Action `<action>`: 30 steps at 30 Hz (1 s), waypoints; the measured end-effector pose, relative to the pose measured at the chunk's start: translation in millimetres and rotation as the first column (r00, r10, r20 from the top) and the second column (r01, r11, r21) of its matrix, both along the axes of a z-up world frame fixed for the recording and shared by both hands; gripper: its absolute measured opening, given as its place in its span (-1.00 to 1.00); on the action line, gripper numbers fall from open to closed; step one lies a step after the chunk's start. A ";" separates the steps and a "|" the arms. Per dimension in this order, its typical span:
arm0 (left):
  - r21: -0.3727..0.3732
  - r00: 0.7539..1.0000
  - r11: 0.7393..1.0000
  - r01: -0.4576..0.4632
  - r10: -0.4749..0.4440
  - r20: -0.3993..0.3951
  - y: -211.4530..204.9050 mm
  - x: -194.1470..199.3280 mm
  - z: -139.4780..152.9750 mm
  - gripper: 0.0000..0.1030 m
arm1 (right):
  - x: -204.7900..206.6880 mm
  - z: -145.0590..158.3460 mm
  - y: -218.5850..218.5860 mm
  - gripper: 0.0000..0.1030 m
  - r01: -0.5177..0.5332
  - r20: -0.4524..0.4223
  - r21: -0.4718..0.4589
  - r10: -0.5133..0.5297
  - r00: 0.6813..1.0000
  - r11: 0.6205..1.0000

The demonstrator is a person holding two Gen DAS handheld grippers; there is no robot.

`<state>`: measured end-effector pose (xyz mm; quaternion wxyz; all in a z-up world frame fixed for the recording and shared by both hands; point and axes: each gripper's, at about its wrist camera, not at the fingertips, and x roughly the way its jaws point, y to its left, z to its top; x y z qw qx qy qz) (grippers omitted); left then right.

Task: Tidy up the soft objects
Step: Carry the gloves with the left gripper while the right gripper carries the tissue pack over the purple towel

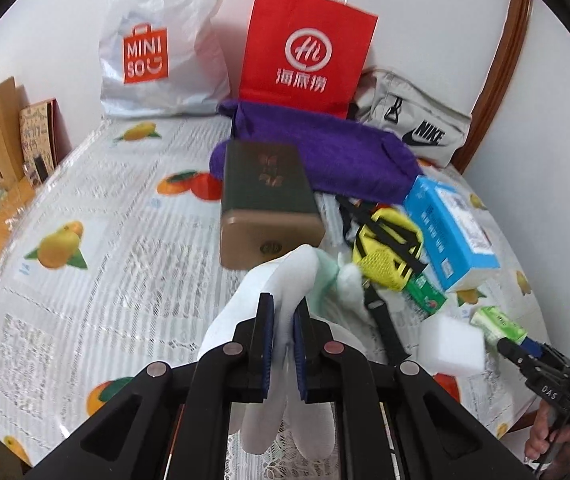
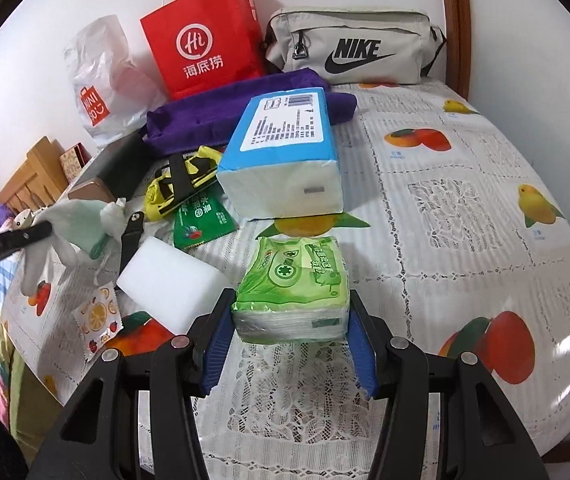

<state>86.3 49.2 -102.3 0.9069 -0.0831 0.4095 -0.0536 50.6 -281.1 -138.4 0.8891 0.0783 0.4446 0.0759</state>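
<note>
My left gripper point(image 1: 283, 320) is shut on a white cloth point(image 1: 277, 284) with a pale green patch and holds it above the table; the cloth also shows at the left of the right wrist view point(image 2: 73, 220). My right gripper point(image 2: 291, 320) is shut on a green tissue pack point(image 2: 293, 284), its blue pads pressed to both sides of the pack. A white sponge block point(image 2: 169, 284) lies just left of the pack. A purple towel point(image 1: 325, 152) lies at the back, a blue tissue pack point(image 2: 285, 152) in front of it.
A brown and dark box point(image 1: 265, 200), a yellow and black strap bundle point(image 1: 389, 248) and a green sachet point(image 2: 201, 220) crowd the middle. A red paper bag point(image 1: 309, 44), a Miniso bag point(image 1: 157, 48) and a grey Nike pouch point(image 2: 353, 48) stand by the wall. The fruit-print tablecloth point(image 1: 97, 240) covers the table.
</note>
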 end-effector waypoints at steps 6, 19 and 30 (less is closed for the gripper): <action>-0.002 0.999 1.000 -0.003 0.003 0.043 2.3 -4.5 23.9 -0.81 | -1.3 22.8 2.2 0.02 -0.010 0.049 0.015 0.010 0.999 1.000; 0.009 0.998 1.000 -0.014 0.013 0.064 1.9 6.9 52.7 -0.82 | 18.2 76.2 12.5 0.02 -0.049 0.140 0.013 0.047 0.989 0.999; 0.022 0.997 0.999 -0.033 0.031 0.067 0.6 50.6 74.3 -0.82 | 77.8 102.9 24.9 0.02 -0.107 0.163 0.018 0.102 0.981 0.994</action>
